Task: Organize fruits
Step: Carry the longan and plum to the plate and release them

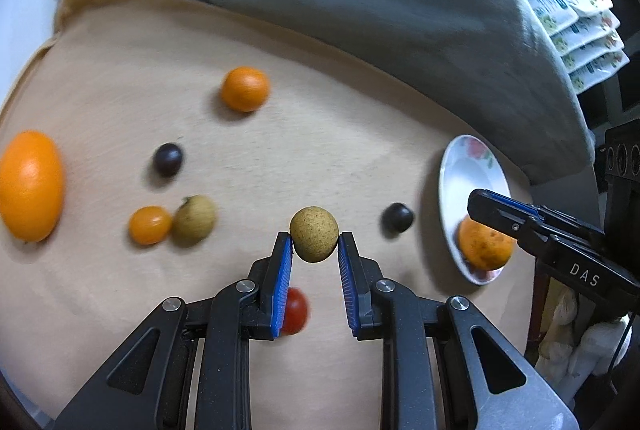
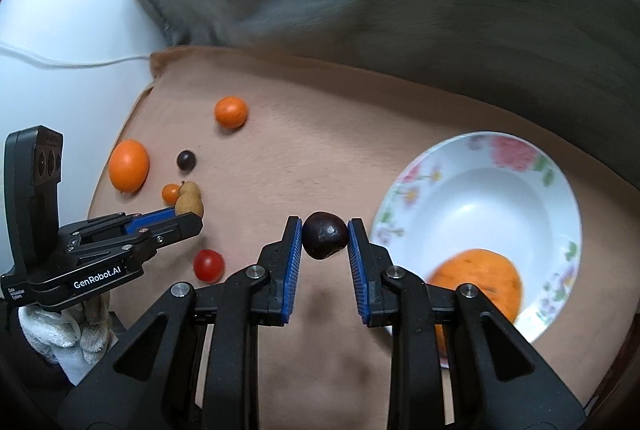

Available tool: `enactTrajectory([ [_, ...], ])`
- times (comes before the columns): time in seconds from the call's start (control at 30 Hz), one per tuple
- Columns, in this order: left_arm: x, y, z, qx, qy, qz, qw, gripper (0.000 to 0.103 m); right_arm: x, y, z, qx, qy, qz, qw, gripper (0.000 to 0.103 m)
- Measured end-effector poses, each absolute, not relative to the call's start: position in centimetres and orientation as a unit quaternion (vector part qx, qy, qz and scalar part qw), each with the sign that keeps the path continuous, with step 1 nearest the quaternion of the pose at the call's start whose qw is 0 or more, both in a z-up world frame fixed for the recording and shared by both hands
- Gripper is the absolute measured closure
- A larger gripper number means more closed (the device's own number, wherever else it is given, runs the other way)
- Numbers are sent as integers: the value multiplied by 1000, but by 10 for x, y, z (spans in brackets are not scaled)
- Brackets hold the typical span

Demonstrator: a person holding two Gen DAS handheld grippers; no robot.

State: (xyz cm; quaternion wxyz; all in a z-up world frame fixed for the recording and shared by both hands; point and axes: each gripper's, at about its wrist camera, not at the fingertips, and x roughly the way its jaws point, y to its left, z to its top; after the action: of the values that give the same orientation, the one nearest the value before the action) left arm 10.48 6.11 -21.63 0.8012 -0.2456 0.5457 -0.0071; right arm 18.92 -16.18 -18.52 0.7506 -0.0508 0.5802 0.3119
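**Two fruits gripped, bowl off to the right**

Tan cloth spread over the worktop, grey bedding heaped behind, white wall at the far left.

Left hand-held gripper: clenched on a speckled tan round fruit, pinched at the fingertips and apparently clear of the cloth. Right hand-held gripper: clenched on a dark round fruit, likewise at the very tips.

Relation that counts: floral bowl just right of the right hand-held gripper, near rim almost beside its right finger; well to the right of the left one, with the right hand-held gripper between. Right hand therefore nearer, probably first to drop. Both fruits near-round, so no long axis to mind.

Inside the bowl: one orange citrus against the near wall, rest of the basin bare.

Left of the bowl, loose on the cloth: red cherry tomato close under the left hand-held gripper, then a second tan fruit touching a small orange tomato, another dark fruit, a large orange farthest left, a smaller orange toward the bedding.

Likely next: carry both over the rim and release.
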Motion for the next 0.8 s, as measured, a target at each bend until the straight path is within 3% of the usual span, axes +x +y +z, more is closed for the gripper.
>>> enactTrajectory([
  [0.8, 168, -26, -210, -193, 560, -82, 802, 81, 219, -272, -182, 17, 581, 226, 781, 79],
])
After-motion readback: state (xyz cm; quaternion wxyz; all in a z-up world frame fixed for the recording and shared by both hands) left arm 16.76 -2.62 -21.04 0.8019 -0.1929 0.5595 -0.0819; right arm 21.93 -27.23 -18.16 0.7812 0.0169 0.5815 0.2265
